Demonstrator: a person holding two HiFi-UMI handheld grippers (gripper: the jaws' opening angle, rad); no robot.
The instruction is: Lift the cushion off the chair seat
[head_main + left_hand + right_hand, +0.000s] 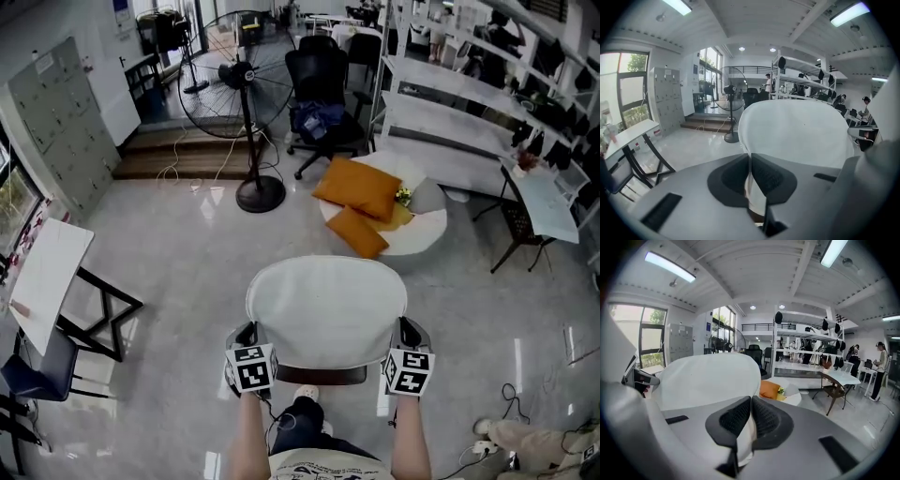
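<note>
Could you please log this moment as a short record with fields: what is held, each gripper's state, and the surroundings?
held item: white cushion, gripped at its two near corners
left gripper: shut on the cushion's left edge, white fabric between the jaws
right gripper: shut on the cushion's right edge
chair seat: only a dark edge shows under the cushion; contact cannot be told
background: standing fan, black office chair, two orange cushions on a round white table
</note>
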